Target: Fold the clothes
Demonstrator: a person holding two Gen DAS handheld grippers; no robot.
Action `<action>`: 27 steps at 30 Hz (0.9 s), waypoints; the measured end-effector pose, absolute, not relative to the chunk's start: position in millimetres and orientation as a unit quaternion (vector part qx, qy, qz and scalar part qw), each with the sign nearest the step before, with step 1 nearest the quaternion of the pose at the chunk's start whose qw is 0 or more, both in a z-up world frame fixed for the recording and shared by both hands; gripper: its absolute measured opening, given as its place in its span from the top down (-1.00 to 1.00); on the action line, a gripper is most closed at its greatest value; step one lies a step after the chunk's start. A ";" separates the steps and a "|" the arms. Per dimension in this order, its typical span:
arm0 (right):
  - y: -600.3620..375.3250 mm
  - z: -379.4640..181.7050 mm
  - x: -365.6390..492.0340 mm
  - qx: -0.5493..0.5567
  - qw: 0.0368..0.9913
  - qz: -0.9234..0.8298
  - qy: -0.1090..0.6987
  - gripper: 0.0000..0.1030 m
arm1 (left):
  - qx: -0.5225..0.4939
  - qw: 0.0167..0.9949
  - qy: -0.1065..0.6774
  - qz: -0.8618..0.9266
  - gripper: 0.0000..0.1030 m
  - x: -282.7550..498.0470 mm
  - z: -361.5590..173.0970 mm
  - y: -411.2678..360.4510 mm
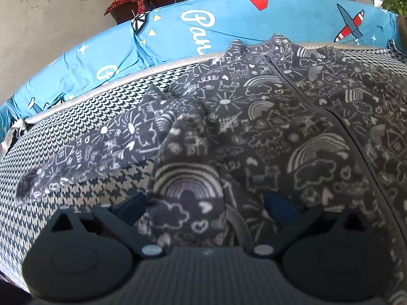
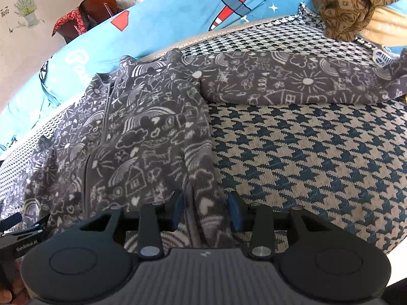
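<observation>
A dark grey fleece jacket with white doodle print (image 1: 267, 117) lies zip-up and spread flat on a houndstooth cushion (image 1: 76, 132). Its left sleeve (image 1: 84, 157) stretches out to the left. My left gripper (image 1: 206, 203) is open, its fingers wide apart on either side of the jacket's lower left edge. In the right wrist view the jacket (image 2: 137, 137) fills the left half and its right sleeve (image 2: 292, 81) runs off to the right. My right gripper (image 2: 206, 211) has its blue-padded fingers around the jacket's lower right side edge, with fabric between them.
A blue sheet with an airplane print (image 1: 229, 20) covers the backrest behind the cushion (image 2: 318, 157). A brown patterned bag (image 2: 356, 5) sits at the far right corner. A wooden chair with red cloth (image 1: 142, 0) stands beyond.
</observation>
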State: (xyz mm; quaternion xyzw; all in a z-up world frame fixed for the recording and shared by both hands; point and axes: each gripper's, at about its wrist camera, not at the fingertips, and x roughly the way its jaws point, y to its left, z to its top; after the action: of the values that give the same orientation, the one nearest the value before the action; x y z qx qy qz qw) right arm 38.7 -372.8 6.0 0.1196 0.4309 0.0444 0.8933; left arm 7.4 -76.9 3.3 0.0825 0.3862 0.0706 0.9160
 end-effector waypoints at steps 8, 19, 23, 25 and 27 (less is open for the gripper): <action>-375.1 4.1 31.9 0.099 0.903 0.011 0.417 0.26 | 0.064 0.914 0.392 0.085 -1.00 3.2 3.5 -64.9; -397.8 3.6 25.8 0.108 0.905 -0.046 0.409 0.54 | 0.046 0.914 0.392 0.093 -1.00 -4.6 6.6 -52.5; -413.5 6.8 14.1 0.163 0.900 -0.028 0.404 0.32 | 0.052 0.920 0.382 0.071 -1.00 -18.4 13.9 -57.1; -419.4 6.3 5.0 0.193 0.893 -0.013 0.406 0.29 | 0.048 0.921 0.380 0.064 -1.00 -26.3 16.0 -57.9; -421.6 5.8 -5.3 0.213 0.887 0.000 0.411 0.28 | 0.047 0.923 0.379 0.055 -1.00 -33.7 17.7 -60.2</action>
State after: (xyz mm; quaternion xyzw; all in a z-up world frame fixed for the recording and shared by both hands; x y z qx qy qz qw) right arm -5.3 -421.6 5.8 0.2129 0.4107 0.0002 0.8866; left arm -33.7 -60.2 17.7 0.0473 0.3788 0.0551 0.9226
